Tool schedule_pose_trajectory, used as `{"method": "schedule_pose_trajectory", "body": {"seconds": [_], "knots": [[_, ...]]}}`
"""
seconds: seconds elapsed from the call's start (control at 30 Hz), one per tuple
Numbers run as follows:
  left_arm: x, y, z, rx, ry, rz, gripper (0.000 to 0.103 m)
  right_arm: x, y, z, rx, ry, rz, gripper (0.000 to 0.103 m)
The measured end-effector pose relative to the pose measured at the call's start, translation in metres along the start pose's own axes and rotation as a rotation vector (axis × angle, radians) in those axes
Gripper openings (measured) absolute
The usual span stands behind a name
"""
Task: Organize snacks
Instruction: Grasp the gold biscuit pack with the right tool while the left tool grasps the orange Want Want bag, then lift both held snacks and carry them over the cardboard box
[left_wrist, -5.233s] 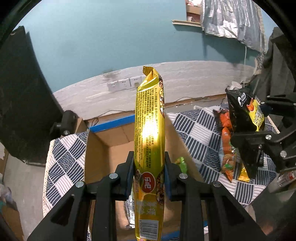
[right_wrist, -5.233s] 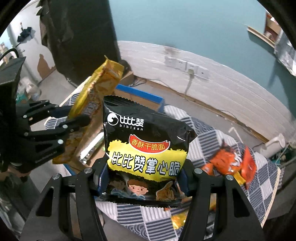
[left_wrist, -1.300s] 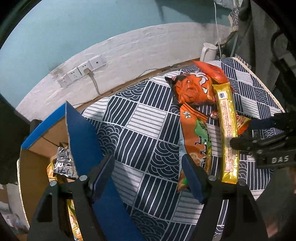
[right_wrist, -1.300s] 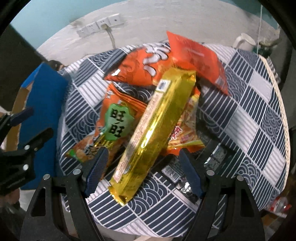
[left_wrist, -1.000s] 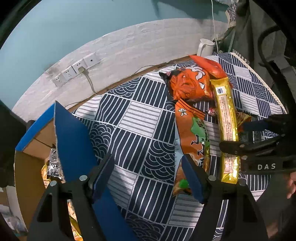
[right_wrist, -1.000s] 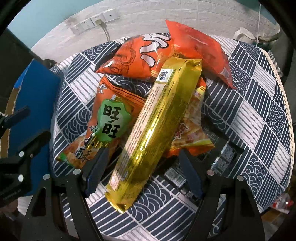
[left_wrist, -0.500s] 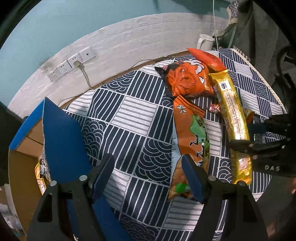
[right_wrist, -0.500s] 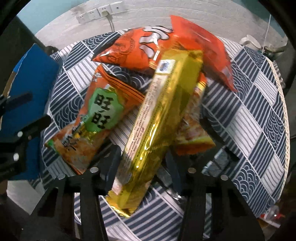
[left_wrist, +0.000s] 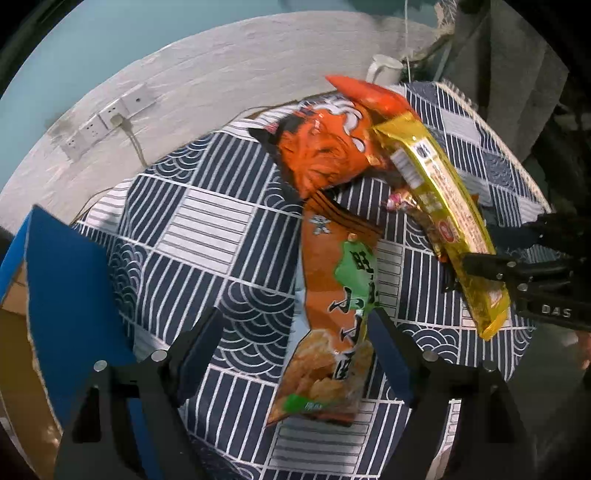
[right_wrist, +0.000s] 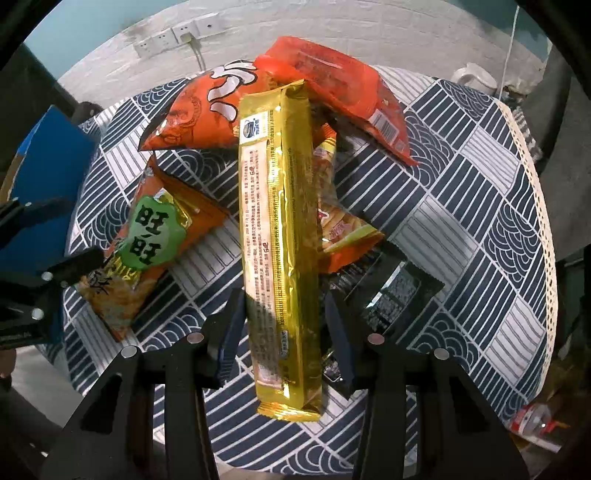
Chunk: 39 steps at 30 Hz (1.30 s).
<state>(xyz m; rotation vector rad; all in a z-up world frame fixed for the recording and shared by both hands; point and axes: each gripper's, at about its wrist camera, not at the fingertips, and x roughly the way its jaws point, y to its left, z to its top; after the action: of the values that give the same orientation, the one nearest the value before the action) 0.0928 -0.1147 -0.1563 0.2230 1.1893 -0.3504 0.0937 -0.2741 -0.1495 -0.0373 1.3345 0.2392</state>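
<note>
Two grippers hang over a round table (right_wrist: 480, 192) draped in a navy-and-white patterned cloth, both pointing steeply down at a small heap of snack packs. At the table's far left stands a cardboard box (left_wrist: 14, 354) with a blue flap (left_wrist: 66, 280) raised toward the cloth.

Largest in the heap is an orange bag (right_wrist: 207, 110) with white lettering, lying at the back near the wall; a red pack (right_wrist: 340, 96) overlaps its right edge. In front of the bag lies a long orange pack with a green label (left_wrist: 340, 295) — its lower end sits between the left gripper (left_wrist: 295, 343) fingers, nearer the right-hand one, which lies at the pack's edge. That gripper's jaws are opening, and its pads do not press on the pack.

A long gold pack (right_wrist: 277, 236) lies lengthwise across the heap, its far end resting on the orange bag and its near end out over the cloth. The right gripper (right_wrist: 280, 328) straddles the gold pack near that lower end, one finger on each long side. Its jaws are closing and the pads meet the wrapper's sides. Under the gold pack, to its right, peek a yellow-orange pack (right_wrist: 340, 229) and a dark wrapper (right_wrist: 391, 295). A white mug (left_wrist: 384, 68) stands at the table's far edge, beside the wall.
</note>
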Motion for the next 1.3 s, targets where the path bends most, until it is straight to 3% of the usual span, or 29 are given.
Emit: {"method": "schedule_pose_trajectory", "body": {"seconds": [0.2,0.33,0.43,0.57,0.8,0.9,1.0,1.3], "knots": [[0.02,-0.012,0.005,0.009,0.039,0.001,0.082,0.0,-0.003,-0.003,0.008,-0.017,0.029,0.044],[0.032,-0.021,0.006,0.035,0.057,0.015,0.085,0.002,-0.004,0.0,0.022,-0.03,0.042,0.052],[0.039,-0.026,0.004,0.062,0.065,0.033,0.084,0.0,-0.006,0.002,0.022,-0.045,0.044,0.053],[0.046,-0.028,-0.001,0.05,0.089,-0.016,0.058,0.006,-0.002,0.006,0.018,-0.05,0.036,0.053],[0.035,-0.031,-0.006,0.055,0.054,-0.021,0.036,0.02,0.015,0.013,-0.034,-0.069,-0.029,0.053],[0.031,-0.028,-0.006,0.049,0.048,-0.033,0.032,0.026,0.02,0.016,-0.068,-0.069,-0.069,0.05],[0.028,-0.023,-0.006,0.042,0.042,-0.042,0.029,0.027,0.02,0.017,-0.075,-0.066,-0.058,0.032],[0.003,-0.024,-0.008,0.047,-0.009,-0.056,0.028,0.012,0.021,0.008,-0.077,-0.059,-0.012,0.03]]}}
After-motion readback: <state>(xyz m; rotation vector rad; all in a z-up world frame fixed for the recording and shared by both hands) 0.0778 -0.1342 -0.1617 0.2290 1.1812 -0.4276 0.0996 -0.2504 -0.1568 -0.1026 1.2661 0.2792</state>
